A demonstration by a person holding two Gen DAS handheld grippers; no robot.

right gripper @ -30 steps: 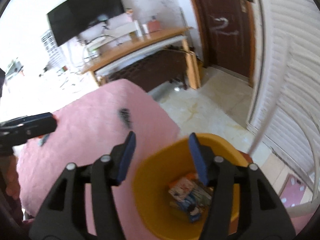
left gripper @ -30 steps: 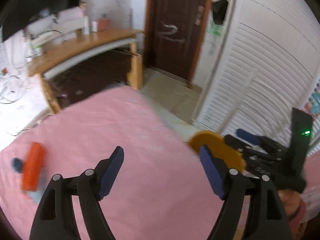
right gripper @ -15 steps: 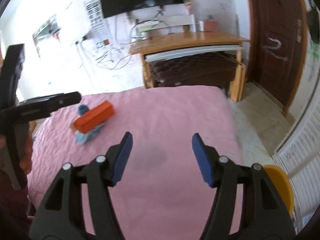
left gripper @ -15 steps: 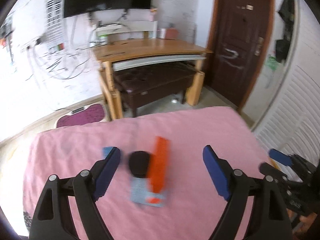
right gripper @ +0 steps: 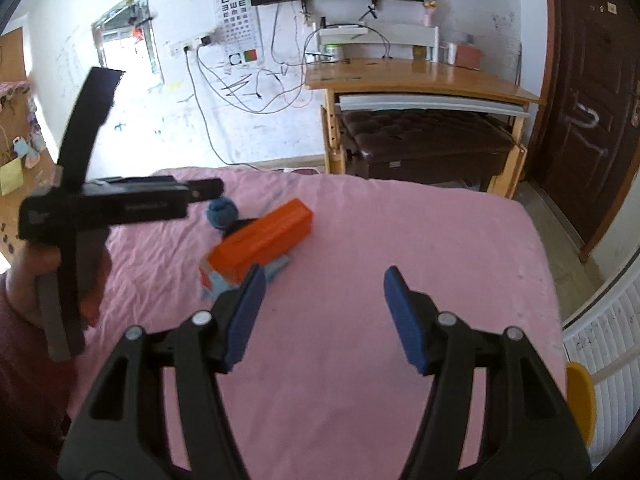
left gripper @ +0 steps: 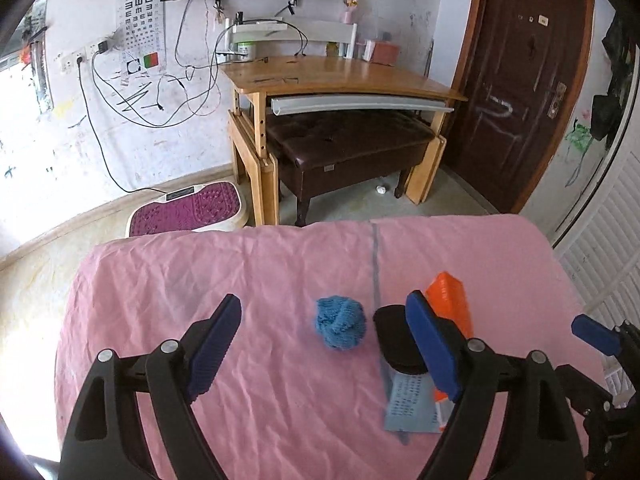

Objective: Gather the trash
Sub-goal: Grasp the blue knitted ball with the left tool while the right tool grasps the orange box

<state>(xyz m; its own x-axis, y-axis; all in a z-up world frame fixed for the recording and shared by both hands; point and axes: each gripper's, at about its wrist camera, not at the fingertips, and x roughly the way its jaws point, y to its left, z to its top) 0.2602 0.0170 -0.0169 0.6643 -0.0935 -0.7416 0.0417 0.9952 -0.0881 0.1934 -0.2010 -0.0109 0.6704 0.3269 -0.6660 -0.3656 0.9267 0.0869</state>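
On the pink bed cover (left gripper: 248, 272) lie a blue knitted ball (left gripper: 340, 327), a black flat oval object (left gripper: 396, 340), an orange box (left gripper: 450, 304) and a light blue printed wrapper (left gripper: 410, 408) under it. My left gripper (left gripper: 324, 348) is open and empty, hovering just above and in front of the ball. My right gripper (right gripper: 324, 316) is open and empty over bare cover, right of the orange box (right gripper: 264, 240) and the ball (right gripper: 222, 213). A yellow bin's rim (right gripper: 580, 396) shows at the bed's right edge.
A wooden desk (left gripper: 340, 76) with a dark padded bench (left gripper: 348, 148) under it stands beyond the bed's foot. A purple foot mat (left gripper: 188, 212) lies on the floor to the left. A brown door (left gripper: 520, 80) and white slatted panels (left gripper: 600, 248) are at the right.
Both grippers have swung left, away from the yellow bin, to face the bed. The left one has come nearer to the ball and box. Both stay open and empty.
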